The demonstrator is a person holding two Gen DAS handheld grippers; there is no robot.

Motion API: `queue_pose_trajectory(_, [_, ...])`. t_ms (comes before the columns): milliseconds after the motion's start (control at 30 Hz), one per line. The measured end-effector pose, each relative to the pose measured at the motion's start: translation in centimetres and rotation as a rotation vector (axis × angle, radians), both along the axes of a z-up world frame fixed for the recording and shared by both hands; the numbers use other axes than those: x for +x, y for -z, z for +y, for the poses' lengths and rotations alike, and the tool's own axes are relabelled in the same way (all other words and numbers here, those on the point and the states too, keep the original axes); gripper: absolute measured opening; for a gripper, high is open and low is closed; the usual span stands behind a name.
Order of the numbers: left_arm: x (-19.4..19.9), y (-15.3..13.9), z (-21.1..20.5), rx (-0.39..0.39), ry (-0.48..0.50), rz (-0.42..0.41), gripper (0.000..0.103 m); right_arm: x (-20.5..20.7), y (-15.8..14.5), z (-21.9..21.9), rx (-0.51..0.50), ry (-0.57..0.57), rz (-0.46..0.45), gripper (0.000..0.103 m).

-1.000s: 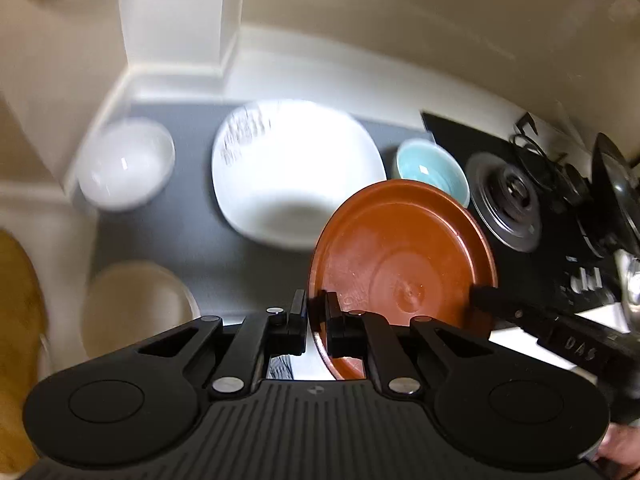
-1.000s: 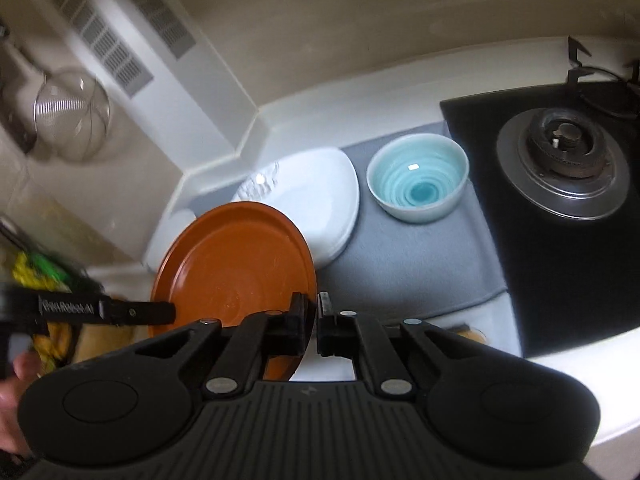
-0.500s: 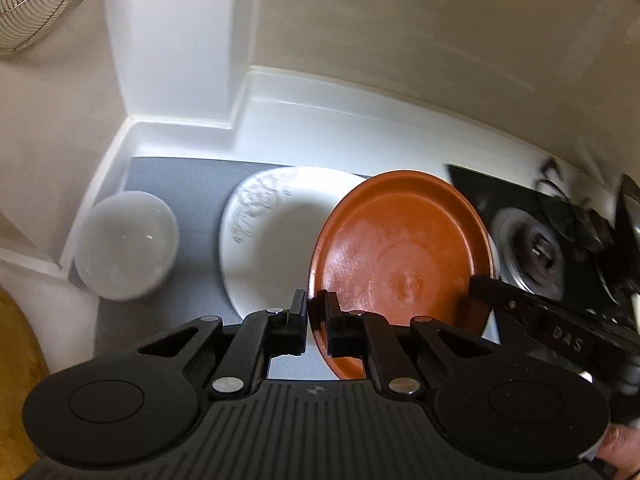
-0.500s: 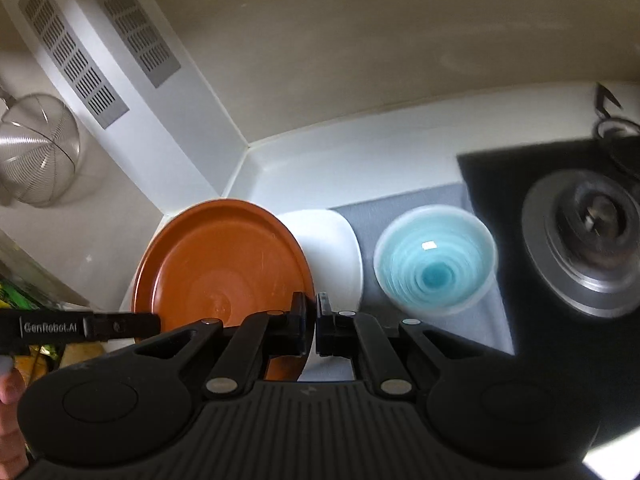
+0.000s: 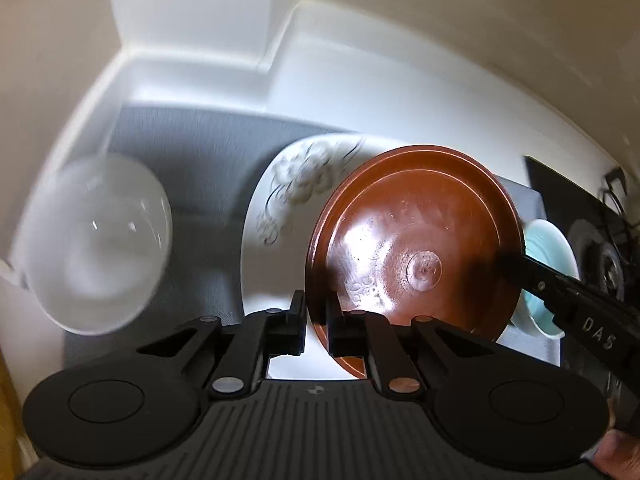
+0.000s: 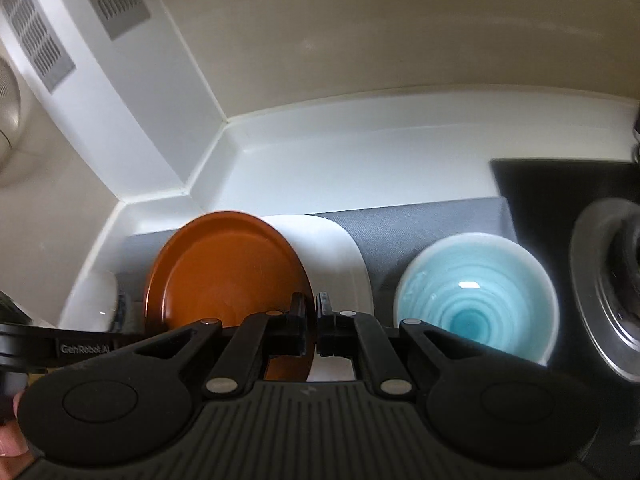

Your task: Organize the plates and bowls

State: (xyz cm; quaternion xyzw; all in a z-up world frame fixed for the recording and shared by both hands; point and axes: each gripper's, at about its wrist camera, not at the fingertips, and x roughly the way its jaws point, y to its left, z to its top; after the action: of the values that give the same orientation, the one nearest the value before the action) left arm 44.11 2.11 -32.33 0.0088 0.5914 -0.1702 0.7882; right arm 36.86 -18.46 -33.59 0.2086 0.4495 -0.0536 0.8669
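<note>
A round brown plate (image 5: 416, 248) is held level between both grippers, just above a white square plate (image 5: 280, 216) with a dark floral print. My left gripper (image 5: 316, 320) is shut on the brown plate's left rim. My right gripper (image 6: 311, 330) is shut on its right rim; the brown plate (image 6: 228, 272) and the white plate (image 6: 336, 248) show there too. A light blue bowl (image 6: 476, 296) sits on the grey mat to the right. A white bowl (image 5: 96, 244) sits on the mat to the left.
The grey mat (image 5: 192, 152) lies on a white counter in a wall corner (image 6: 224, 124). A black gas hob with a burner (image 6: 608, 280) is to the right. A metal strainer (image 6: 8, 120) hangs at the far left.
Both grippers moved forward and down with the brown plate, bringing it lower over the white square plate. The bowls and white plate look larger and closer.
</note>
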Motion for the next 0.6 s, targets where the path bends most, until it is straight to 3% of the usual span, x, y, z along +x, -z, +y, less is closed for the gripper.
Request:
queue_pose_trajectory(200, [0.9,1.8,0.5,0.005,-0.041,-0.013,0.01,1.4,2.7,0.5,0.003,-0.001,0.041,0.005])
queue_pose_trajectory(433, [1.0,1.8,-0.4,0.021,-0.013,-0.066,0.01,2.0,4.0,0.2,-0.009,0.019,0.068,0.005])
queue_pose_trajectory(533, [0.3,0.1,-0.2,0.01,-0.006,-0.123,0.015,1.7,3.7,0.0,0.001,0.007,0.064,0.013])
queue_pose_trajectory(600, [-1.0,-1.6,0.2,0.025,-0.013,-0.189,0.027,1.2,3.1,-0.2,0.002,-0.007,0.048,0.023])
